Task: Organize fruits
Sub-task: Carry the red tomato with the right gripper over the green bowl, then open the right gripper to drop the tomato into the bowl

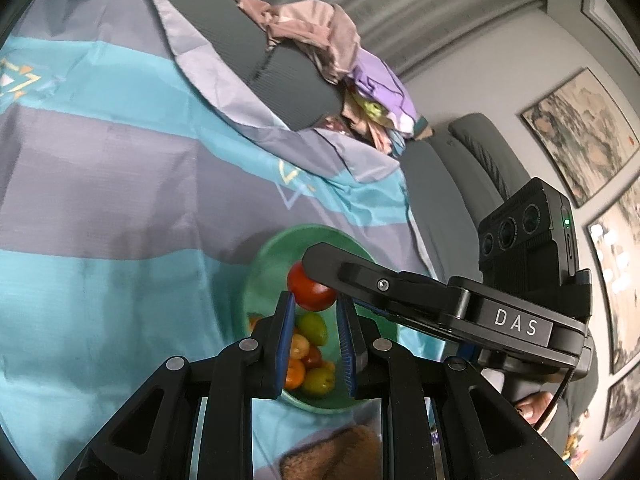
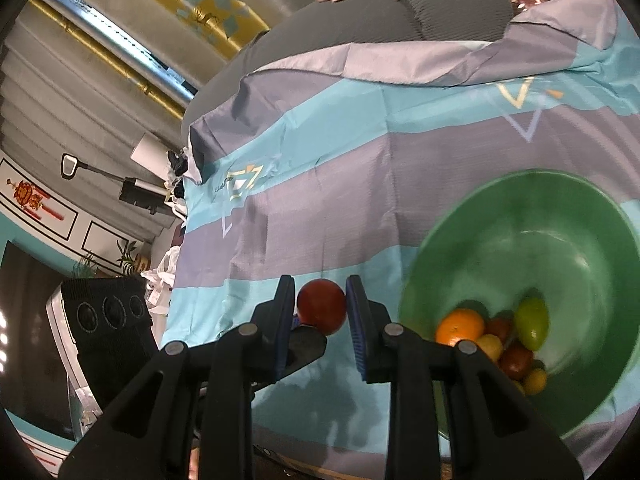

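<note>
A green bowl (image 2: 520, 216) sits on a blue and grey striped cloth and holds several small fruits: an orange (image 2: 459, 326), a green one (image 2: 531, 322) and red and yellow ones. My right gripper (image 2: 321, 309) is shut on a red round fruit (image 2: 321, 310), just left of the bowl. In the left wrist view that red fruit (image 1: 310, 287) sits between the left fingertips, over the bowl (image 1: 276, 256), with the right gripper's arm (image 1: 400, 288) crossing from the right. My left gripper (image 1: 314, 306) is open around it.
The striped cloth (image 1: 120, 200) covers a grey sofa (image 1: 248, 52). Crumpled clothes (image 1: 320, 36) lie on the sofa back. A brown fuzzy item (image 1: 332, 456) lies at the near edge. Framed pictures (image 1: 580, 136) hang on the wall to the right.
</note>
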A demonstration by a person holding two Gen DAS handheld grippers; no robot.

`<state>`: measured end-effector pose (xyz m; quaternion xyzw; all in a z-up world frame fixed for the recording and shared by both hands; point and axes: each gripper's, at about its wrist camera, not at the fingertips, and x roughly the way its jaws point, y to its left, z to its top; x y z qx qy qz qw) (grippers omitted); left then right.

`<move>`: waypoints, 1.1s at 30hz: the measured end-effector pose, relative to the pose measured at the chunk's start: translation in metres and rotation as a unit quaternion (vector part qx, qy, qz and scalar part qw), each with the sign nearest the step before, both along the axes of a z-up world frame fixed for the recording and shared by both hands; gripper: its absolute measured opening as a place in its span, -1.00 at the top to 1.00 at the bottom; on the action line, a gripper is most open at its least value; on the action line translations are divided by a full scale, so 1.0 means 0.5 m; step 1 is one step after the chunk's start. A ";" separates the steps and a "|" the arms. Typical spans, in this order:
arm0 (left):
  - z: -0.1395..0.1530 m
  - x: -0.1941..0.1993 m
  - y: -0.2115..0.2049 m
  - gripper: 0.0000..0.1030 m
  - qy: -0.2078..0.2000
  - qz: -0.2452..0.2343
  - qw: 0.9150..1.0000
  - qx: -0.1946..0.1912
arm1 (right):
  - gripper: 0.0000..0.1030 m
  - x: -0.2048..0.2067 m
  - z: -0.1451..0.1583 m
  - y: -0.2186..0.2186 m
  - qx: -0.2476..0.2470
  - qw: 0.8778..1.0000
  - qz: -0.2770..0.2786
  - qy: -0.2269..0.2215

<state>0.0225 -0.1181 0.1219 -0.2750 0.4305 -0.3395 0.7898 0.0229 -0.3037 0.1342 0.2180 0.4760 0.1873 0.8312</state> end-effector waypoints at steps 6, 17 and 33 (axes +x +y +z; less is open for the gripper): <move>0.000 -0.011 -0.051 0.62 -0.001 -0.021 1.000 0.005 | 0.45 -0.029 -0.005 -0.052 0.000 1.000 -0.023 -0.002; -0.037 -0.018 -0.124 0.62 0.018 -0.059 0.998 0.007 | 0.45 -0.057 -0.042 -0.134 0.003 0.998 -0.058 0.013; -0.087 -0.017 -0.168 0.62 0.042 -0.071 0.997 0.008 | 0.46 -0.062 -0.076 -0.169 -0.039 0.995 -0.091 0.023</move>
